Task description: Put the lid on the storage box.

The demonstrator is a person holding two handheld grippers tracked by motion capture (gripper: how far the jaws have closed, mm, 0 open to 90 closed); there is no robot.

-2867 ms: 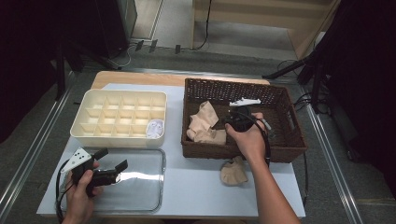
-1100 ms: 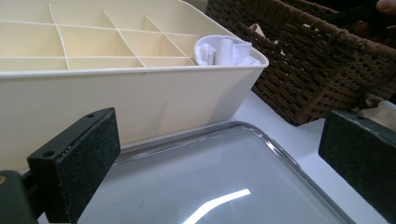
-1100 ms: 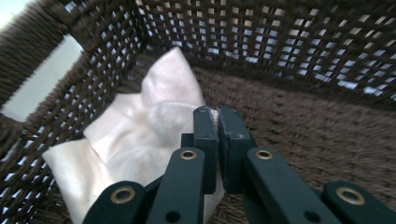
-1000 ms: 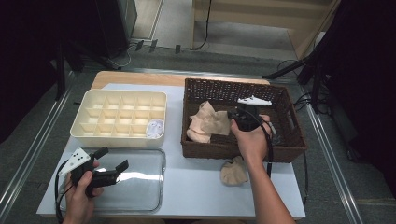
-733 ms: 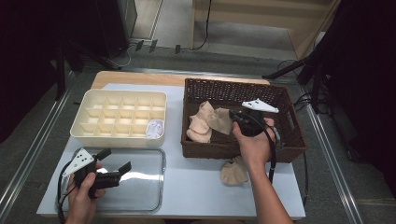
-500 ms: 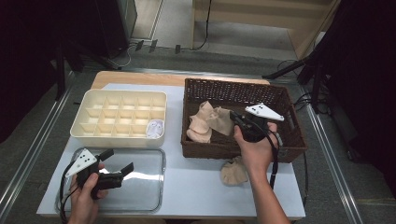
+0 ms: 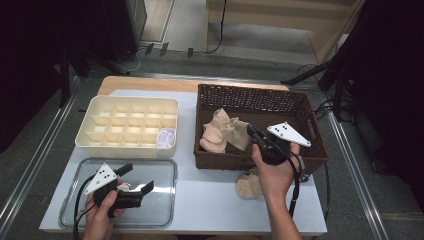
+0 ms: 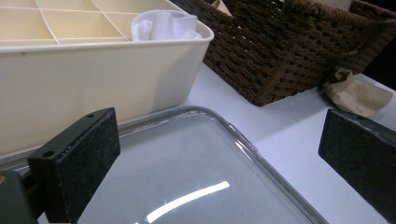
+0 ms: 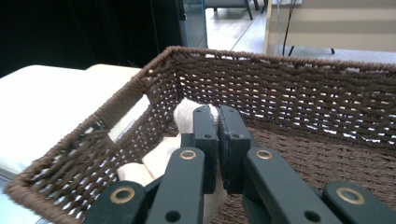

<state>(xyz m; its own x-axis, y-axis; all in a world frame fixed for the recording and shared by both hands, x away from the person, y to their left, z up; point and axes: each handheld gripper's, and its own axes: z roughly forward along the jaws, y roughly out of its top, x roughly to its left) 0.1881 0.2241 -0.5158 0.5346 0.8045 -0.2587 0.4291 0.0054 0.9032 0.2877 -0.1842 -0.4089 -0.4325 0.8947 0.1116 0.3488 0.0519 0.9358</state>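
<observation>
A beige cloth [image 7: 220, 131] lies bunched in the left half of the brown wicker basket [image 7: 300, 107]. My right gripper [image 7: 251, 132] is shut on its right edge, held by a hand over the basket's near wall. In the right gripper view the two jaws [image 9: 217, 135] press together on a pale fold of the cloth [image 9: 184, 112] inside the basket [image 9: 299, 88]. My left gripper [image 7: 136, 179] stands open over the clear tray [image 7: 165, 167], nothing between its pads [image 8: 74, 163].
A cream divided box [image 7: 100, 112] sits at the back left with a white rolled sock [image 7: 166, 137] in its near right cell. A second beige cloth [image 7: 248, 184] lies on the white table in front of the basket, also seen as a beige cloth [image 8: 357, 91] beside the basket [image 8: 280, 51].
My right gripper has drawn to the right and toward the near wall, pulling the beige cloth's edge along. My left gripper has drifted slightly right over the clear tray, still open.
</observation>
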